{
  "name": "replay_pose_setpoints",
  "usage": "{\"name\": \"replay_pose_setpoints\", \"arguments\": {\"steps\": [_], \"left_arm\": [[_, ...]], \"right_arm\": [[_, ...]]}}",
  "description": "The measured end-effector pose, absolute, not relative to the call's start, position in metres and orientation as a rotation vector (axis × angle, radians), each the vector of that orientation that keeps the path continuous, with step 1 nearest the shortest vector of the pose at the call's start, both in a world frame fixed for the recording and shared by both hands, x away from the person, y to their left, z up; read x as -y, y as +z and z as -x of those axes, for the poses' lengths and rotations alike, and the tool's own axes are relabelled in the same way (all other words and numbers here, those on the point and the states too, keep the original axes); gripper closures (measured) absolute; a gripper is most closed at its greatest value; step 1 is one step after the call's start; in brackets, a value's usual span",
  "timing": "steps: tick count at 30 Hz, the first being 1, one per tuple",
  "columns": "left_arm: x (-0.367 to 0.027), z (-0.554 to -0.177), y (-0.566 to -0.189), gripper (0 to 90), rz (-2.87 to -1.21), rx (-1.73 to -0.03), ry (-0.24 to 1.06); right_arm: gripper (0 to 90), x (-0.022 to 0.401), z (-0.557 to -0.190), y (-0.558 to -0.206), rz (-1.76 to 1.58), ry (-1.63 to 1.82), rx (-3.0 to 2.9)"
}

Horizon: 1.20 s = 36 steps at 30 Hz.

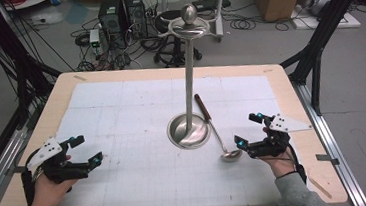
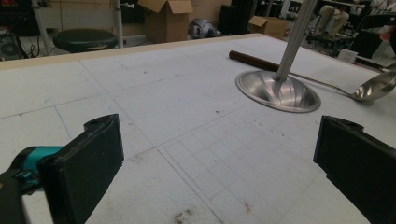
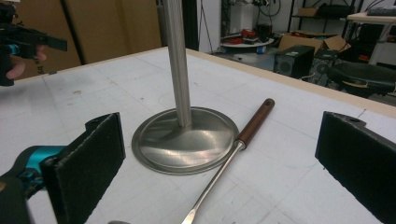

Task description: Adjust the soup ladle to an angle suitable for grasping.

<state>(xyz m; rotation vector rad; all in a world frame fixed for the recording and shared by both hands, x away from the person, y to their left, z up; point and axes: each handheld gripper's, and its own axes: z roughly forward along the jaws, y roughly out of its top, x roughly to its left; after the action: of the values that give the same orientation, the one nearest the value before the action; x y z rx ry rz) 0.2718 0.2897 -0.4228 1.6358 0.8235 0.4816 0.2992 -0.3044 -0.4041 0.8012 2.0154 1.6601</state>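
The ladle [image 1: 217, 130] is lying just beside the right gripper [image 1: 248, 130], bowl nearest its jaws, and its long axis is running away from the gripper past the stand [image 1: 189, 130]. Both grippers are standing wide and empty; the left gripper [image 1: 85, 149] is sitting well apart.

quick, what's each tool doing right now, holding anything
left tool: open, holding nothing.
right tool: open, holding nothing, beside the ladle.

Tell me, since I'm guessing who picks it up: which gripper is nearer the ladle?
Right. The right gripper sits just beside the ladle bowl, jaws open. The left gripper is far across the mat, beyond the metal stand.
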Motion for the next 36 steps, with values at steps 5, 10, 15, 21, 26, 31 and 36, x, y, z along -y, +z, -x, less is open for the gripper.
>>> {"name": "replay_pose_setpoints", "arguments": {"steps": [5, 10, 15, 21, 26, 31, 36], "left_arm": [[-0.289, -0.272, -0.423, 2.1, -1.642, -0.823, 0.481], [-0.289, -0.272, -0.423, 2.2, -1.648, -0.825, 0.481], [-0.289, -0.273, -0.424, 2.1, -1.655, -0.828, 0.477], [-0.288, -0.273, -0.425, 2.2, -1.659, -0.834, 0.476], [-0.288, -0.274, -0.425, 2.1, -1.665, -0.837, 0.476], [-0.287, -0.274, -0.426, 2.2, -1.671, -0.841, 0.474], [-0.287, -0.275, -0.426, 2.2, -1.673, -0.843, 0.472]], "right_arm": [[0.4, 0.304, -0.299, -0.404, -0.773, 1.641, -2.014], [0.6, 0.304, -0.299, -0.403, -0.778, 1.622, -2.005], [16.1, 0.306, -0.298, -0.4, -0.783, 1.652, -1.997], [51.7, 0.303, -0.293, -0.396, -0.762, 1.66, -2.002], [77.4, 0.3, -0.294, -0.391, -0.749, 1.656, -1.989], [89.3, 0.299, -0.298, -0.389, -0.749, 1.642, -1.988], [89.4, 0.295, -0.308, -0.392, -0.786, 1.612, -2.048]]}}
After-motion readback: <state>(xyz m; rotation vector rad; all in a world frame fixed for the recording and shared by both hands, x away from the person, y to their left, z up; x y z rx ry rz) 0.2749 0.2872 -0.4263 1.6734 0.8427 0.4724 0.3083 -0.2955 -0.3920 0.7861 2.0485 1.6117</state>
